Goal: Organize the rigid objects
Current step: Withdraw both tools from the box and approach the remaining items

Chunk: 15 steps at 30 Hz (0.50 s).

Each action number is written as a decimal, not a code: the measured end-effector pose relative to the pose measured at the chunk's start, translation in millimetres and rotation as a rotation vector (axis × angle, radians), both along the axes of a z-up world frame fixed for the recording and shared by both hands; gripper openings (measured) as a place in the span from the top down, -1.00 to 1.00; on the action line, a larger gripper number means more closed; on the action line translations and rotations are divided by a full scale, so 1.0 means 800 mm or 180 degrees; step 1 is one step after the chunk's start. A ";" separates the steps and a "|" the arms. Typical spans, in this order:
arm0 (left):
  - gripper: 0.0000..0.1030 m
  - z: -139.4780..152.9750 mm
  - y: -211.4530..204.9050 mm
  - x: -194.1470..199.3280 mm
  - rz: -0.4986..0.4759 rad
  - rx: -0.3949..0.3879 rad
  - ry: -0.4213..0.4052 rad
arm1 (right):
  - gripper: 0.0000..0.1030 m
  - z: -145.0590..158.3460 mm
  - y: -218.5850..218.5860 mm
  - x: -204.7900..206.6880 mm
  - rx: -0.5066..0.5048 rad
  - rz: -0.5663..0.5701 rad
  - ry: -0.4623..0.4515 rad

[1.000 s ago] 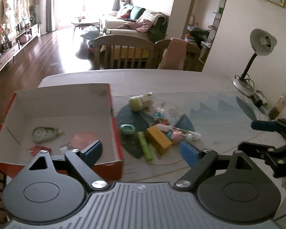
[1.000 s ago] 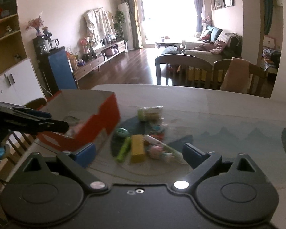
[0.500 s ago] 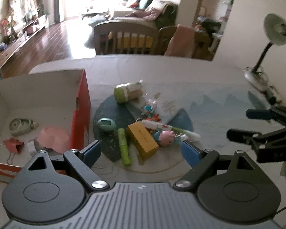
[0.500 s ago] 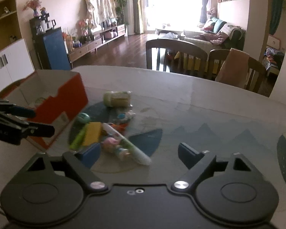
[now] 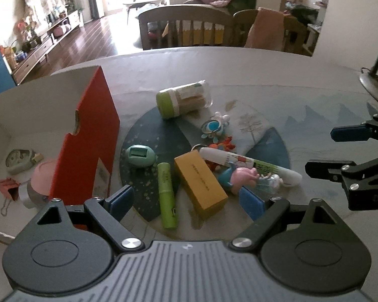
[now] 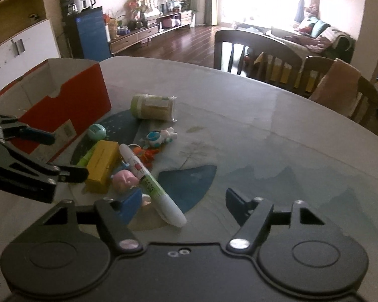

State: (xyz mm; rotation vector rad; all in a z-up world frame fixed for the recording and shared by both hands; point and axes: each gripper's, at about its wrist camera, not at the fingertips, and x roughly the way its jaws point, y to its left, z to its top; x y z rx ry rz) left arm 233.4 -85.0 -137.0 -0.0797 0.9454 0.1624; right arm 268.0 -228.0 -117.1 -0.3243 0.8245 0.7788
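A pile of small objects lies on the table: a yellow box (image 5: 201,180), a green tube (image 5: 166,195), a white marker (image 5: 252,163), a pink pig toy (image 5: 243,177), a teal egg-shaped case (image 5: 139,156) and a green-capped jar (image 5: 184,99). An orange box (image 5: 88,136) at left holds a pink lid (image 5: 41,176) and a few small items. My left gripper (image 5: 186,201) is open, its fingers on either side of the tube and yellow box. My right gripper (image 6: 182,205) is open, low over the marker's (image 6: 151,185) near end.
A desk lamp base (image 5: 374,85) stands at the table's far right. Wooden chairs (image 6: 259,50) line the far table edge. The right gripper shows in the left wrist view (image 5: 340,151); the left gripper shows in the right wrist view (image 6: 50,156).
Both grippers have moved forward and down toward the pile. The left gripper has shifted right, away from the orange box; the right gripper has closed in on the marker.
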 end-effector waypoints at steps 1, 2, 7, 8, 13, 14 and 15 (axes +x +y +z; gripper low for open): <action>-0.77 -0.004 0.000 0.003 0.0017 -0.0008 0.0016 | -0.35 -0.003 0.003 0.003 -0.0013 0.0033 0.0008; -0.77 -0.008 0.000 0.006 0.0027 -0.0033 0.0034 | -0.35 -0.006 0.006 0.006 -0.0026 0.0061 0.0014; -0.77 -0.022 -0.001 0.012 0.0091 -0.0098 0.0106 | -0.35 -0.024 0.019 0.017 -0.0097 0.0205 0.0090; -0.77 -0.024 0.000 0.013 0.0121 -0.0100 0.0111 | -0.35 -0.027 0.021 0.019 -0.0112 0.0234 0.0093; -0.77 -0.030 0.005 0.016 0.0226 -0.0097 0.0130 | -0.33 -0.037 0.031 0.027 -0.0137 0.0332 0.0123; -0.76 -0.031 0.004 0.017 0.0216 -0.0093 0.0125 | -0.32 -0.040 0.033 0.029 -0.0143 0.0351 0.0138; -0.76 -0.031 0.003 0.019 0.0202 -0.0079 0.0121 | -0.29 -0.041 0.034 0.031 -0.0143 0.0364 0.0155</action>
